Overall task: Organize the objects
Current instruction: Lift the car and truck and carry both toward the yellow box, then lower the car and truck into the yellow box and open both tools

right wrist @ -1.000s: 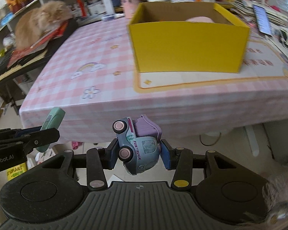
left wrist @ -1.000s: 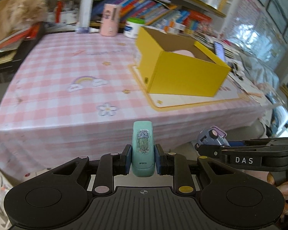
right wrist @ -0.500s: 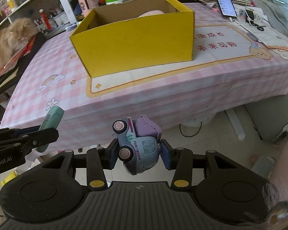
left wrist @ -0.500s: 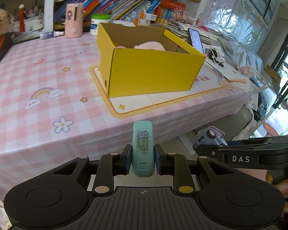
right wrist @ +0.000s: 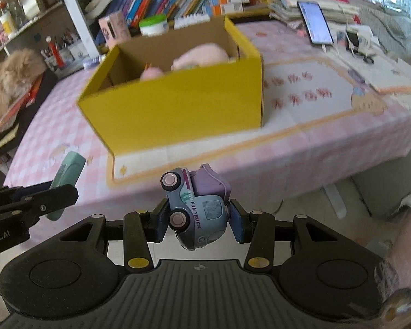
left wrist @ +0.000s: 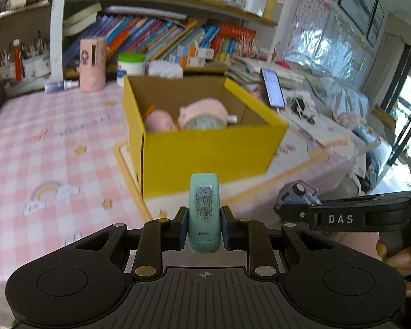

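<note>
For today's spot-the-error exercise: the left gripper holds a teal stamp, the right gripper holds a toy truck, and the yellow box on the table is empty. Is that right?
Not quite. The yellow box is not empty: the left wrist view shows pink soft toys inside. The left gripper does hold the teal stamp, and the right gripper the toy truck.

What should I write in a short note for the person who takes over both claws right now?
Left claw: shut on the teal stamp, held upright.
Right claw: shut on the toy truck, held tilted with its wheels to the left.
Both claws are near the front edge of the pink checked table, not yet over the yellow box.
Done: the box, open at the top, already holds pink soft toys.
Left: carry the stamp and the truck over the box, probably release them inside, then look for other loose things.
</note>
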